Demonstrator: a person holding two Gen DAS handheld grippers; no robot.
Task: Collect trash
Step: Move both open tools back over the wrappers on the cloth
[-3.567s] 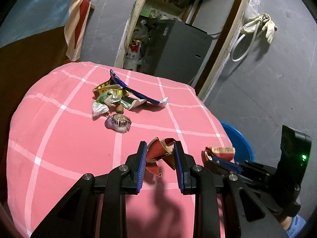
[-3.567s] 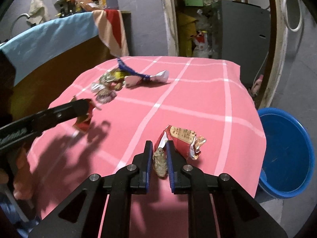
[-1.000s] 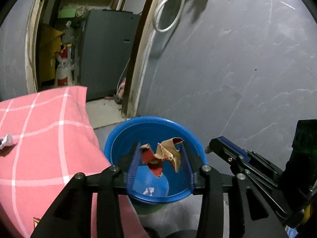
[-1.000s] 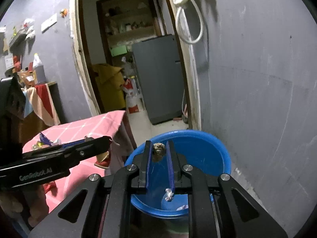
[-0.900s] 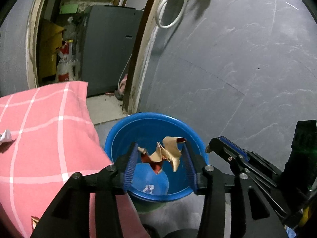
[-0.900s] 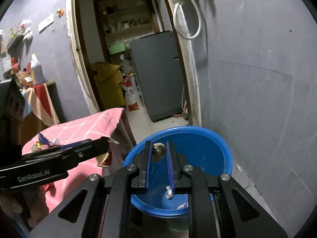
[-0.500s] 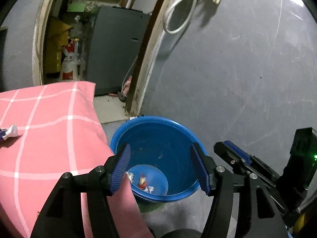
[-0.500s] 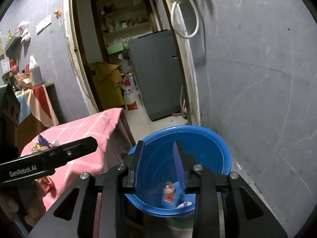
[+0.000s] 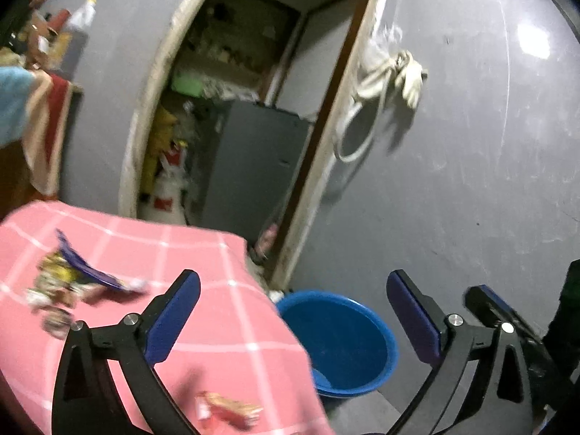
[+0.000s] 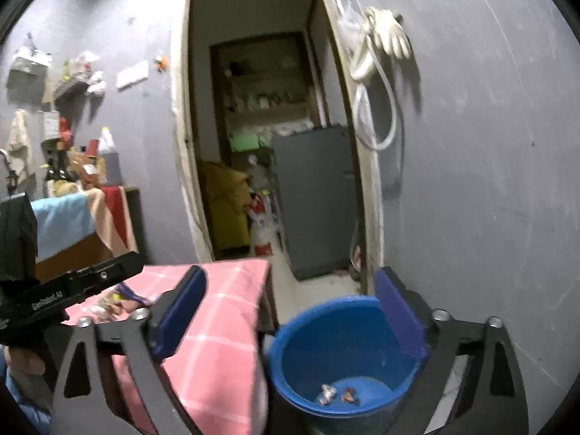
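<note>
A blue plastic tub (image 9: 348,340) stands on the floor beside the table, and in the right wrist view (image 10: 326,359) small scraps of trash (image 10: 339,394) lie in its bottom. My left gripper (image 9: 293,311) is wide open and empty, raised above the table edge and tub. My right gripper (image 10: 290,308) is wide open and empty above the tub. A pile of wrappers (image 9: 72,282) lies on the pink checked tablecloth (image 9: 217,326), and a crumpled red carton (image 9: 228,407) lies near its front edge. The left gripper's body (image 10: 65,293) shows at left in the right wrist view.
A grey wall (image 9: 471,181) rises right behind the tub, with a hose and gloves (image 9: 391,72) hung on it. An open doorway (image 10: 261,145) leads to a grey fridge (image 10: 319,195) and clutter. A cloth-draped counter (image 10: 72,224) stands at left.
Both grippers opened over the tub and let their trash fall in. They have since opened wider and lifted and tilted up, the left one swinging back toward the table.
</note>
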